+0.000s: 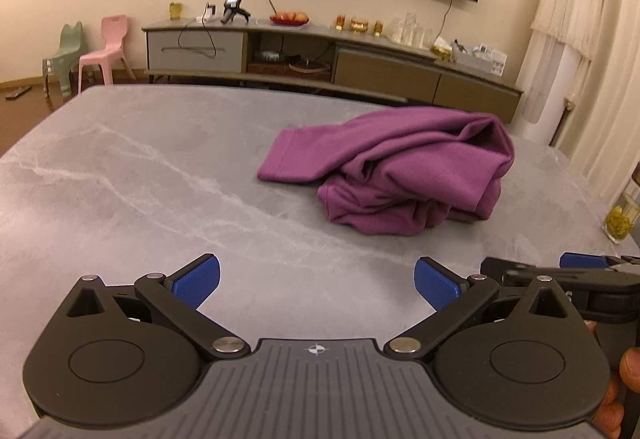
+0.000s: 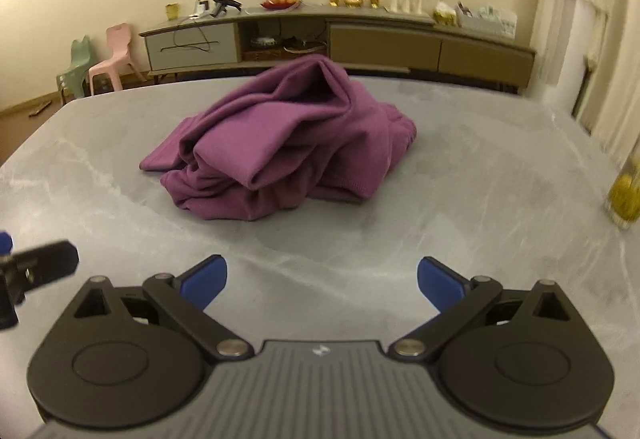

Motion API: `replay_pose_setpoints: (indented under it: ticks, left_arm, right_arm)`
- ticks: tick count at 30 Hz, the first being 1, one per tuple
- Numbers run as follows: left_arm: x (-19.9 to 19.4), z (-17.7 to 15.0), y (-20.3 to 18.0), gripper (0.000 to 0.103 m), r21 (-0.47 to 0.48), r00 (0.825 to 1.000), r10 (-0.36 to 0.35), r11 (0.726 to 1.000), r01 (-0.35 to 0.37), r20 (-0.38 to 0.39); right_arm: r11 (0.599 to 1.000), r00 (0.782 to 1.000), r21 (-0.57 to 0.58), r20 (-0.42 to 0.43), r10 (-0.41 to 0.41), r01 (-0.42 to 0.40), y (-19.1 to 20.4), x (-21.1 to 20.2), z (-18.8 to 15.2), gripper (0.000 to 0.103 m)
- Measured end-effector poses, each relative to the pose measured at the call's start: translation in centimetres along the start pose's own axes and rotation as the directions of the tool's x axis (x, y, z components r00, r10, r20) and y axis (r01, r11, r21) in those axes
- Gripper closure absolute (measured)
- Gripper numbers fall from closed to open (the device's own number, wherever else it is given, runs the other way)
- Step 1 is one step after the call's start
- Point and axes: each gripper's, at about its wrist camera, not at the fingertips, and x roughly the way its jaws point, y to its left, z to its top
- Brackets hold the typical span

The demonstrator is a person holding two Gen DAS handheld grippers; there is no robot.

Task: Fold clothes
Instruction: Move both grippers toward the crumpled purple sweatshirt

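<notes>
A purple garment (image 1: 396, 171) lies crumpled in a heap on the grey marble table (image 1: 140, 175), with one sleeve or hem sticking out to the left. In the right wrist view the garment (image 2: 288, 143) sits straight ahead on the table (image 2: 480, 167). My left gripper (image 1: 318, 283) is open and empty, low over the table, short of the garment and to its left. My right gripper (image 2: 322, 283) is open and empty, short of the heap. The right gripper also shows at the right edge of the left wrist view (image 1: 580, 271).
A glass with yellow contents (image 2: 626, 195) stands near the table's right edge, also in the left wrist view (image 1: 622, 223). Beyond the table stand a long low cabinet (image 1: 320, 55) and two small plastic chairs (image 1: 104, 51). A white curtain (image 1: 568, 19) hangs at the right.
</notes>
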Motion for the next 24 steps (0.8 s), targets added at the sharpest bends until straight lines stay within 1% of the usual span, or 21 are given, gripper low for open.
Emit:
replay_pose_setpoints:
  ticks: [3,5,7,10,12,14,19,20,21,22,23,24]
  left_arm:
    - [-0.2,-0.6,0.6,0.001,-0.025,1.0,0.0,1.0,0.001,0.006]
    - [-0.4,-0.9,1.1,0.001,-0.041,1.0,-0.001,0.999,0.001,0.01]
    - [-0.5,-1.3,1.5,0.001,-0.057,1.0,-0.001,0.998,0.001,0.014]
    - [-0.2,-0.6,1.5,0.001,-0.062,0.998,-0.017,0.998,0.014,-0.053]
    - [-0.7,-0.3,1.3,0.001,-0.036,0.997,-0.034,0.999,0.031,-0.068]
    - [-1.5,-0.2,1.0,0.001,-0.005,0.996,-0.051,0.999,0.051,-0.078]
    - [-4.0,1.3,0.3,0.001,0.037,0.995,-0.096,0.995,0.097,-0.036]
    - [-4.6,1.7,0.1,0.002,0.055,0.994,-0.108,0.993,0.109,-0.023]
    - [-5.2,2.1,-0.2,0.009,0.071,0.992,-0.124,0.99,0.125,-0.012]
    - [-5.8,2.5,-0.5,0.025,0.088,0.99,-0.142,0.986,0.142,-0.002]
    - [-6.3,3.0,-0.8,0.037,0.104,0.987,-0.161,0.982,0.159,0.008]
    - [-6.8,3.3,-1.0,0.057,0.117,0.985,-0.171,0.979,0.168,0.015]
  right_arm:
    - [1.0,1.0,-0.008,-0.004,0.008,-0.008,0.9,0.4,0.4,0.0]
    - [1.0,1.0,-0.001,-0.01,0.019,-0.019,0.7,1.0,0.5,0.0]
    - [1.0,0.999,0.006,0.012,0.03,-0.03,0.4,0.6,0.2,0.0]
    - [0.999,0.998,0.022,0.048,0.033,-0.034,0.3,0.4,-0.8,0.0]
    - [0.999,0.997,0.036,0.073,0.026,-0.029,0.7,0.5,-1.7,0.0]
    - [0.999,0.996,0.034,0.086,0.031,-0.034,0.9,0.2,-1.6,0.0]
    - [0.999,0.993,0.015,0.108,0.043,-0.045,1.2,-1.0,-1.9,0.001]
    - [0.999,0.992,0.01,0.113,0.048,-0.049,1.3,-1.3,-1.9,0.005]
    - [0.998,0.992,0.008,0.115,0.054,-0.055,1.3,-1.6,-1.9,0.016]
    - [0.998,0.991,0.008,0.117,0.062,-0.063,1.4,-1.9,-1.9,0.027]
    - [0.997,0.99,0.018,0.117,0.075,-0.078,1.4,-2.2,-1.8,0.058]
    - [0.995,0.989,0.027,0.117,0.088,-0.092,1.5,-2.5,-1.7,0.084]
